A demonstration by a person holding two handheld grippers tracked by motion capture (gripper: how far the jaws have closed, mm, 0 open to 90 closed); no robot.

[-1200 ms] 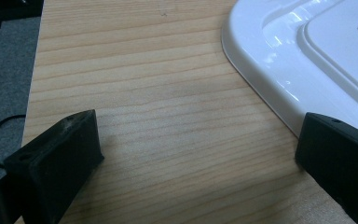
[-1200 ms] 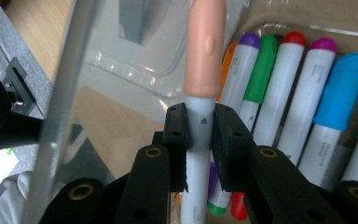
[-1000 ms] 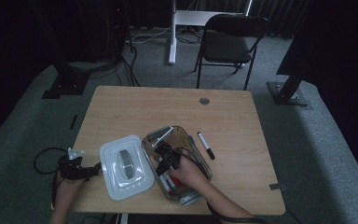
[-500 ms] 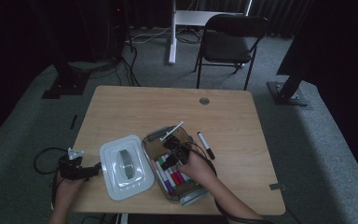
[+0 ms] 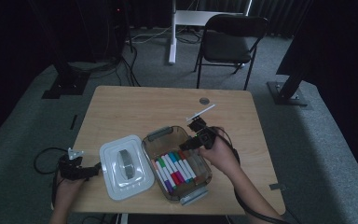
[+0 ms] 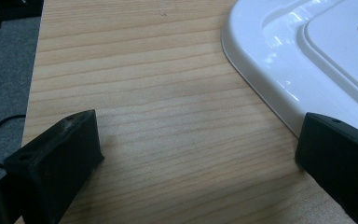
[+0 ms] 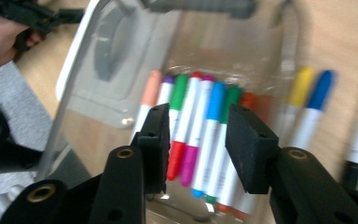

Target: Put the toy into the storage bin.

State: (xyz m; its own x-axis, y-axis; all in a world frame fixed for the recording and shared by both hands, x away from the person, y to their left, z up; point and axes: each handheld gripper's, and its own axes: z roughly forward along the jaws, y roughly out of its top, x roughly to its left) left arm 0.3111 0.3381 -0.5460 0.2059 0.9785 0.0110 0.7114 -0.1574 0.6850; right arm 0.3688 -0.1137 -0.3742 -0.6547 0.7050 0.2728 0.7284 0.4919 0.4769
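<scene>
The light wooden surface (image 5: 135, 107) carries a white rectangular plastic lid (image 5: 123, 166) at 8 o'clock and, touching it, a clear plastic box (image 5: 177, 163) of coloured markers (image 5: 175, 169) whose long axes run from 11 to 5 o'clock; no writing is legible. Above the box's 1 o'clock corner the right gripper (image 5: 192, 140) has just been opening its jaws, part open and empty. The left gripper (image 5: 93, 170), at the lid's 9 o'clock edge, has its jaws wide apart, empty.
</scene>
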